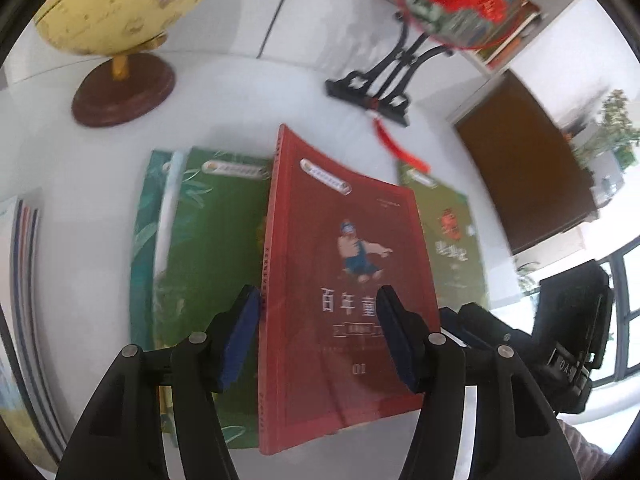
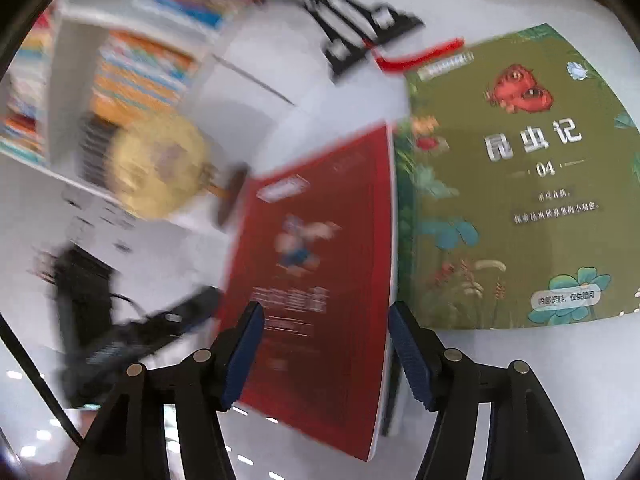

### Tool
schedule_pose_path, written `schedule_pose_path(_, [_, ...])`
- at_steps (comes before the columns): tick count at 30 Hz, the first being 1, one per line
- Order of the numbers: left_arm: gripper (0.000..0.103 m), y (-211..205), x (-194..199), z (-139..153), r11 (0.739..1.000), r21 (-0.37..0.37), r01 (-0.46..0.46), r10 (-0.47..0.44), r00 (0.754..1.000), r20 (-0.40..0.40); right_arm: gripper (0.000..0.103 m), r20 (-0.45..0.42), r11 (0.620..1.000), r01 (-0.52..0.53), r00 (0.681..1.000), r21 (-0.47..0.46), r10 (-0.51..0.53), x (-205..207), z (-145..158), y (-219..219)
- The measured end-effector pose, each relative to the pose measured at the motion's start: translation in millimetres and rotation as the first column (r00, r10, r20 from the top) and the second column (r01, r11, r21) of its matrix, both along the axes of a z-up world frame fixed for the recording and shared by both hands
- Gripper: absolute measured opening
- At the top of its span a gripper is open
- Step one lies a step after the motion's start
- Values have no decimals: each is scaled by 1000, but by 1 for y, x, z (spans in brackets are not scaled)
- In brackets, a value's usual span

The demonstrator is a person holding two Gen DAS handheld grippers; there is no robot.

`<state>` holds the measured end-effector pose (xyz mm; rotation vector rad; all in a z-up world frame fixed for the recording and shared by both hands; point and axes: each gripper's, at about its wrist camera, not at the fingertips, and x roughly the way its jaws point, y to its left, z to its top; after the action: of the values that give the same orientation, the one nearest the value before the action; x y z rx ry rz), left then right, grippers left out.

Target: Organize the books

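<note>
The red book (image 1: 344, 280) lies between the half-open left gripper (image 1: 316, 336) pads, untouched, its long axis toward twelve o'clock, overlapping the green book (image 1: 212, 264) at nine o'clock.

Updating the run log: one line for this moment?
red book tilted on table | left hand-held gripper open | right hand-held gripper open
</note>
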<state>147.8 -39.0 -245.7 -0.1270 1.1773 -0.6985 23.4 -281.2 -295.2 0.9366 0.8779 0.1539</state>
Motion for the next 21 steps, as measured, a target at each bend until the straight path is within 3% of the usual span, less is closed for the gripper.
schedule_pose_path(3, [56, -6, -2, 2, 1000, -21, 16, -16, 1000, 0, 60, 67, 998, 24, 997, 51, -28, -8, 8, -9])
schedule_pose_path(5, [56, -9, -5, 4, 1000, -20, 23, -23, 1000, 18, 54, 89, 997, 16, 996, 73, -22, -8, 10, -10])
schedule_pose_path(7, [47, -14, -9, 7, 999, -22, 41, -40, 999, 30, 38, 123, 994, -8, 992, 108, -6, -7, 14, -8])
schedule_pose_path(8, [44, -18, -9, 7, 999, -14, 46, -46, 998, 35, 37, 128, 993, -31, 992, 118, 16, -8, 14, -5])
schedule_pose_path(10, [30, -22, -10, 7, 998, 25, 50, -51, 997, 52, 37, 105, 994, -78, 992, 70, 71, 1, 15, 9])
schedule_pose_path(12, [30, -22, -7, 4, 999, 23, 35, -36, 999, 31, 37, 102, 994, -101, 990, 37, 97, 7, 14, 18])
schedule_pose_path(16, [31, -13, 2, -5, 1000, -14, 1, -2, 998, -56, 9, 34, 992, -117, 992, -55, 119, 15, 11, 23])
schedule_pose_path(18, [36, -15, 7, -17, 1000, 23, -16, 18, 995, -103, 7, 5, 994, -103, 995, -38, 103, 14, 3, 16])
schedule_pose_path(21, [36, -23, 9, -31, 995, 96, -27, 39, 992, -122, 7, -8, 995, -97, 995, -39, 97, 13, 0, 12])
